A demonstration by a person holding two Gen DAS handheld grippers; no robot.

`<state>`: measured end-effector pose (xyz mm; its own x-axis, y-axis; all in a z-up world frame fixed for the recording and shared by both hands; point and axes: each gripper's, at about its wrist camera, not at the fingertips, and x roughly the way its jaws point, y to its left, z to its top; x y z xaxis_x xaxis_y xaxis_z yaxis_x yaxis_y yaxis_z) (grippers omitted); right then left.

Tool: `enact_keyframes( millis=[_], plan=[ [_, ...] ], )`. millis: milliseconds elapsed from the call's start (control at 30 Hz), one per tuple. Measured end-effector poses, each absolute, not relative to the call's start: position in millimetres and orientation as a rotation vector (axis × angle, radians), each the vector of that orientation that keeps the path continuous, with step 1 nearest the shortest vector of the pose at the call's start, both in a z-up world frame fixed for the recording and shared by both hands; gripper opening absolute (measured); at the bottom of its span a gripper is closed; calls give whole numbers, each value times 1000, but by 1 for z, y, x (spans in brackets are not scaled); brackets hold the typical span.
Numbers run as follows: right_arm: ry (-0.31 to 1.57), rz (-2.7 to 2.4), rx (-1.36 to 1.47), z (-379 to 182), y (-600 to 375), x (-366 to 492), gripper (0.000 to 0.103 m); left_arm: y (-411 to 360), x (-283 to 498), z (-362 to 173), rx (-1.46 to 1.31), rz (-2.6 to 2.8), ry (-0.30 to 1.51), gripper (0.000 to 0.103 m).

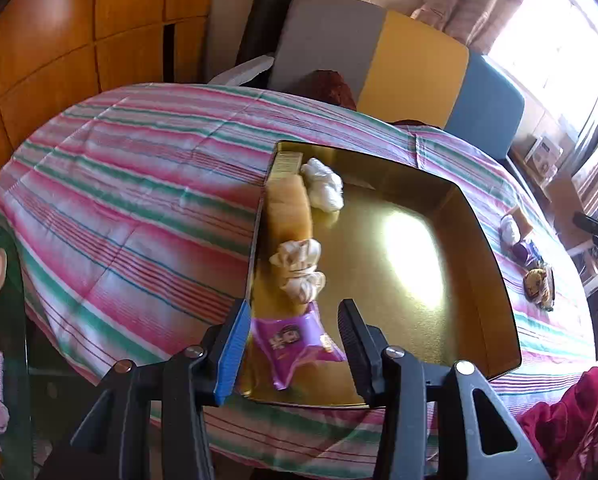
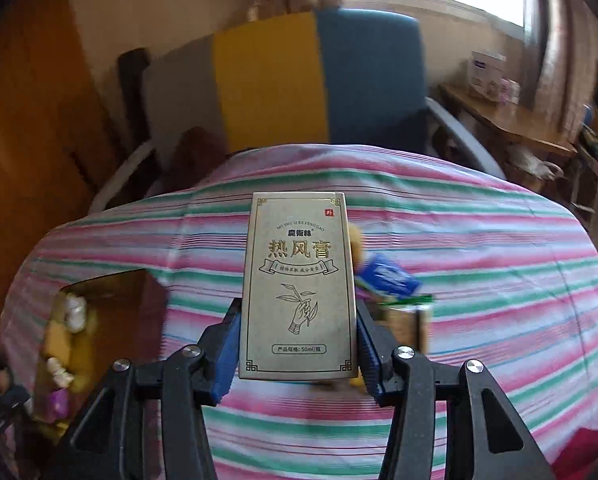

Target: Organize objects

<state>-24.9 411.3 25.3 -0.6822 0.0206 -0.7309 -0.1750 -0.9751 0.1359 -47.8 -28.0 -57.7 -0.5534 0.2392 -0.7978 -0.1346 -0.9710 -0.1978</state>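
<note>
A gold tray lies on the striped tablecloth. Along its left side lie a white bundle, a tan roll, a cream bundle and a purple snack packet. My left gripper is open, its fingers either side of the purple packet above the tray's near left corner. My right gripper is shut on a gold medicine box and holds it upright above the cloth. The tray also shows in the right wrist view at lower left.
Several loose items lie on the cloth right of the tray; in the right wrist view a blue packet and a green-edged packet sit behind the box. A grey, yellow and blue chair stands beyond the table. A red cloth lies near right.
</note>
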Motion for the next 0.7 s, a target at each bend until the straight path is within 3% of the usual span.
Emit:
enact_keyframes(
  millis=[133, 400, 567, 700],
  plan=[
    [210, 2971, -1406, 15, 301, -51, 51, -47, -47, -61, -1377, 2610, -206, 46],
    [79, 2895, -1824, -78, 148, -118, 51, -74, -47, -71, -1411, 2627, -290, 46],
    [138, 2833, -1875, -97, 112, -141, 53, -82, -49, -80, -1439, 2613, -323, 46],
    [254, 2859, -1903, -97, 112, -140, 62, -83, -49, -82, -1440, 2611, -323, 46]
  ],
)
